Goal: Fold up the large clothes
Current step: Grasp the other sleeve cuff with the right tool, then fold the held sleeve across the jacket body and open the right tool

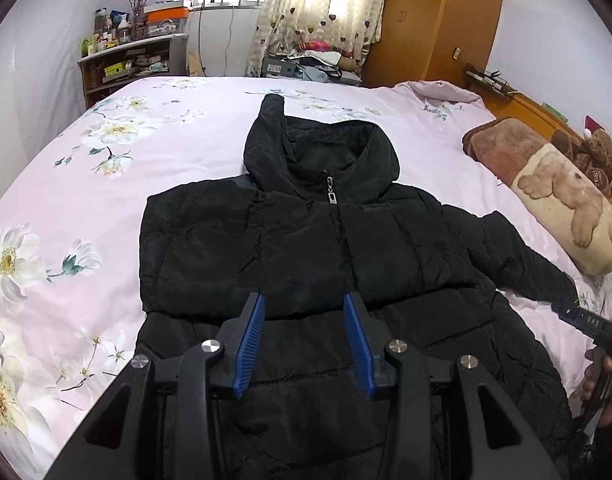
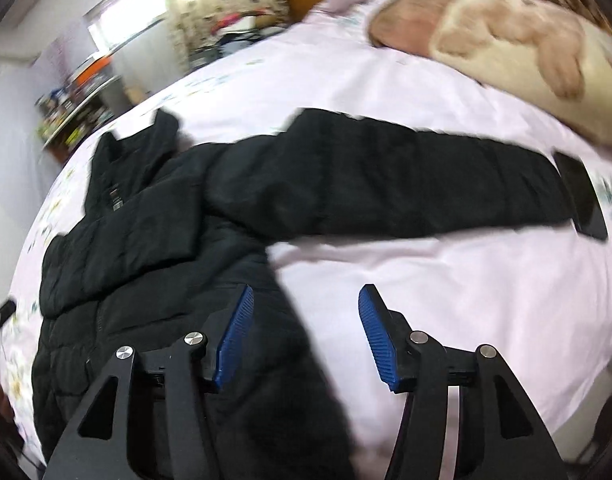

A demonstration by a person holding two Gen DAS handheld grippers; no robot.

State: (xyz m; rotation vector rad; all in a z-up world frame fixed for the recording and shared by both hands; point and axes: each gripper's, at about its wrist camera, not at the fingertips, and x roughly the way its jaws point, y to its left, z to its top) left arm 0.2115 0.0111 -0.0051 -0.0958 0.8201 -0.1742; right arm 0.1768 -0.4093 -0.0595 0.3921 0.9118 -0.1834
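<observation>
Black quilted fabric fills both views: one hooded puffer jacket (image 1: 326,248) lies front-up and zipped on the pink floral bed (image 1: 106,184), hood (image 1: 326,152) toward the far side.

Step in hand, as I judge it: the sleeves. On the left of the left wrist view the jacket ends in a straight folded edge, so one sleeve appears already turned in, though I cannot confirm where it lies. The other sleeve (image 2: 386,184) stretches out flat across the sheet toward the pillow (image 1: 562,208), its cuff (image 2: 582,200) at the far end.

Your left gripper (image 1: 304,340) hovers over the jacket's lower chest, fingers parted with nothing between them. Your right gripper (image 2: 304,332) hangs above the jacket's side edge and the bare sheet, fingers wide apart and empty. The right wrist view is blurred, so fine detail there is unreliable.

Next move, in my judgement: you need to carry the right gripper out to the cuff, pinch the padded fabric through its full thickness, and bring the sleeve across the chest. The filling is bulky and slippery, so a shallow pinch may slide off.

Count:
- Jacket: one.
- Sleeves plainly visible: one.
- Grippers: two.
- Pillow: one.
- Teddy bear (image 1: 598,156): one, beside the pillow.
</observation>
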